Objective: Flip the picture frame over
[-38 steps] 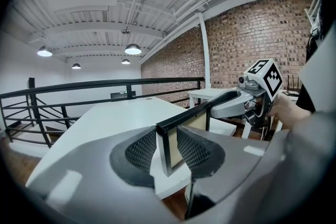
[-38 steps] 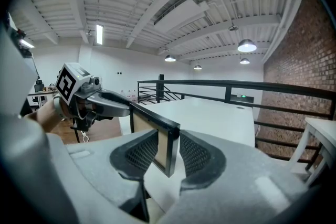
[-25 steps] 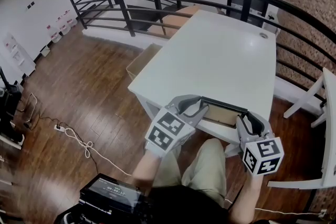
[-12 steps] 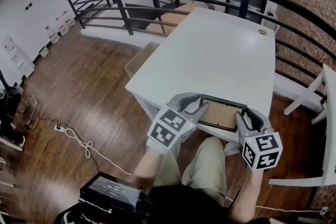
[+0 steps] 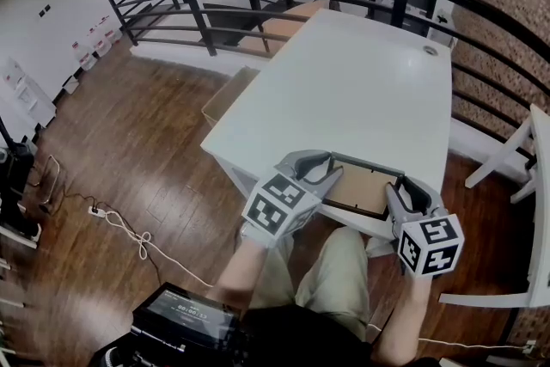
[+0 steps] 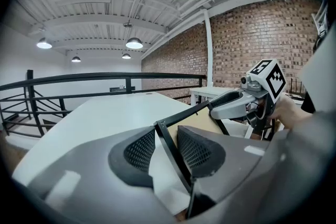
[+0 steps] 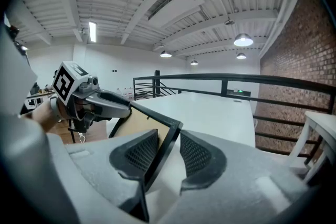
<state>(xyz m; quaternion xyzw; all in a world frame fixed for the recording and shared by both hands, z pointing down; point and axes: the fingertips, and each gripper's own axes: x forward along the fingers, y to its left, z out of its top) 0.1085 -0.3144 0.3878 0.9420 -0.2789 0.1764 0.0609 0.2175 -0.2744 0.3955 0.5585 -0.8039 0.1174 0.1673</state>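
My worktop (image 5: 361, 90) is a plain white rectangular top standing on a dark wooden floor (image 5: 129, 142), bare over nearly all of its surface. A small round fitting (image 5: 430, 51) sits near its far right corner. The picture frame (image 5: 365, 187) is at the near edge, tilted, brown backing up; I cannot tell whether it touches the top. An open cardboard box (image 5: 225, 101) stands on the floor against the left side.
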